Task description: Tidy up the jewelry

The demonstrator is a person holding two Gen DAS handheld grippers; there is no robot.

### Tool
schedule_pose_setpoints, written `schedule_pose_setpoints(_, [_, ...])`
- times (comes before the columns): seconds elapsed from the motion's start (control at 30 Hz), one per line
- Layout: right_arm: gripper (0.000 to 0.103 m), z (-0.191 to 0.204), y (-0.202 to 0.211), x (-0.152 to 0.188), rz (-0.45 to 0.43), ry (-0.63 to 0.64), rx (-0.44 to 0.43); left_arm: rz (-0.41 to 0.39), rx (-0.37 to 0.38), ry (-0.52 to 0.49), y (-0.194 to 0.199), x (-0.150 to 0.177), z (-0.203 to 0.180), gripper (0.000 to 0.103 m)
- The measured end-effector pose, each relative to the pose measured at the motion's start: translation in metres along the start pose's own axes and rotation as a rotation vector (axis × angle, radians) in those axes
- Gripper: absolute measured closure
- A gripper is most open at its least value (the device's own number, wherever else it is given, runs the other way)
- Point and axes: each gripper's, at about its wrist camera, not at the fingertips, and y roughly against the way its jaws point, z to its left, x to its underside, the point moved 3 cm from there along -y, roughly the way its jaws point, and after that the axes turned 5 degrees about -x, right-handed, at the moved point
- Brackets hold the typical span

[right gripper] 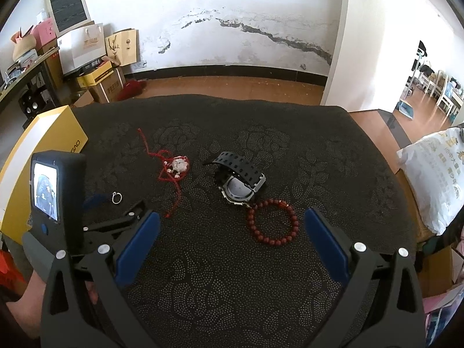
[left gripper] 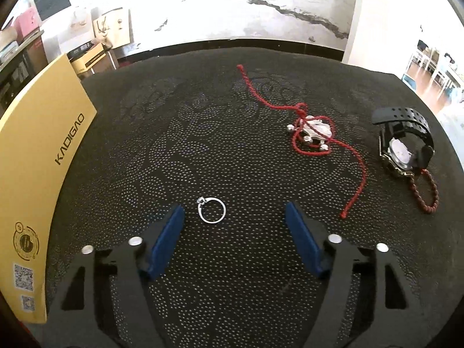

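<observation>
Sitting on a dark dotted cloth (left gripper: 232, 290) by a cracked white wall (right gripper: 232, 37): four bits of jewelry. Lying just ahead of the left tongs (left gripper: 235, 213), nearer the left blue pad (left gripper: 166, 240), not touched yet: a small silver ring (left gripper: 212, 210). Standing open, with nothing between the pads.

Hovering over the cloth too, the right tongs (right gripper: 232, 226), spread wide and empty, pointing at the red bead bracelet (right gripper: 272, 221), which is touching the black watch (right gripper: 239, 181). Resting near the ring but apart from it, a red string with a silver charm (left gripper: 313, 130).

Probably picking up the ring first. Needing to shift a bit so the ring sits in the middle, then going low, pads nearly brushing the cloth, since a flat thin ring slips out easily. Squeezing slowly.

Standing close on the left, a yellow box (left gripper: 43, 174), likely the home for the jewelry. Leaving plenty of bare cloth between ring and box for moving.
</observation>
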Motion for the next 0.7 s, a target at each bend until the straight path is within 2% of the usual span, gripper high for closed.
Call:
schedule_pose_setpoints(0.17, [0.007, -0.001, 0.001, 0.000, -0.003, -0.001, 0.003, 0.000, 0.008, -0.022, 0.002, -0.001, -0.007, 0.050])
schedule_pose_setpoints(0.37, [0.007, -0.002, 0.000, 0.000, -0.002, -0.003, 0.004, -0.007, 0.008, -0.056, 0.007, 0.001, -0.019, 0.079])
schedule_pose_setpoints(0.47, [0.007, -0.002, 0.000, 0.000, -0.003, -0.002, 0.006, -0.008, -0.003, -0.057, 0.008, 0.001, -0.019, 0.087])
schedule_pose_setpoints(0.53, [0.007, -0.003, -0.001, 0.000, -0.002, -0.003, 0.006, -0.004, -0.020, -0.046, 0.008, 0.001, -0.015, 0.100])
schedule_pose_setpoints(0.7, [0.007, -0.002, -0.002, 0.000, -0.002, 0.003, 0.007, 0.007, -0.026, -0.039, 0.007, -0.001, -0.010, 0.103])
